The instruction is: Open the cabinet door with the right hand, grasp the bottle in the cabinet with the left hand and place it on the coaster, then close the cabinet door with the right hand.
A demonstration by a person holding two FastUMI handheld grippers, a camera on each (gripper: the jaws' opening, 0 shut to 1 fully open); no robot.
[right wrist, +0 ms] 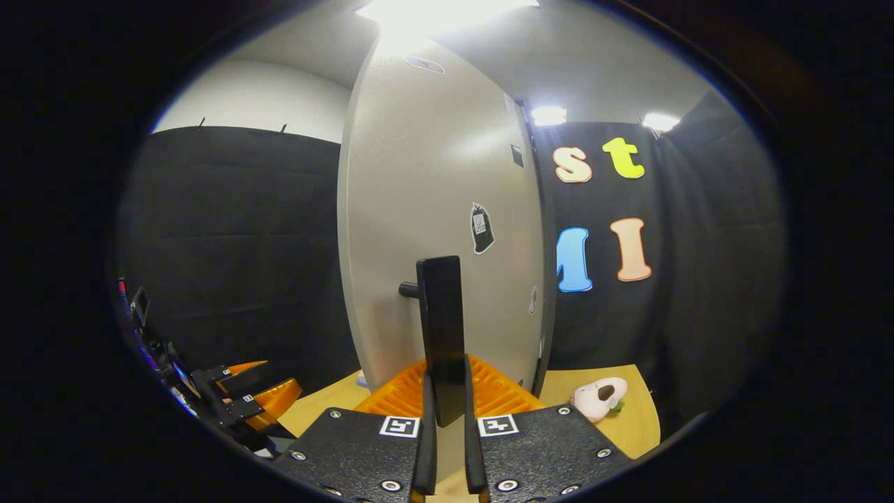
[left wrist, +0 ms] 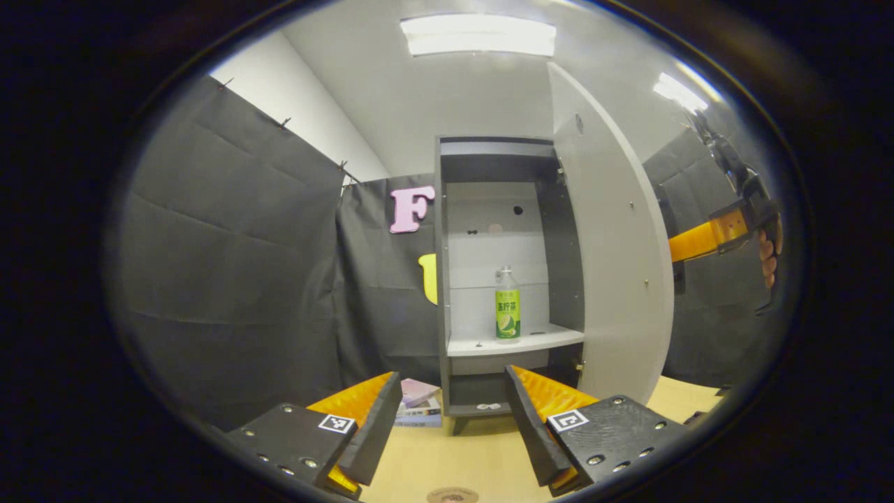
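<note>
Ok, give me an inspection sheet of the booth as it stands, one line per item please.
Surface: light wooden table, bare in front of the cabinet.
Job's things: cabinet door swung open; bottle upright on the cabinet shelf; round coaster at the near table edge.
Clutter: stacked books left of the cabinet; plush toy on the table.
Grippers: left gripper open, facing the bottle; right gripper shut on the door handle.
Cables: nothing seen.
Surroundings: black cloth walls, ceiling lights.
</note>
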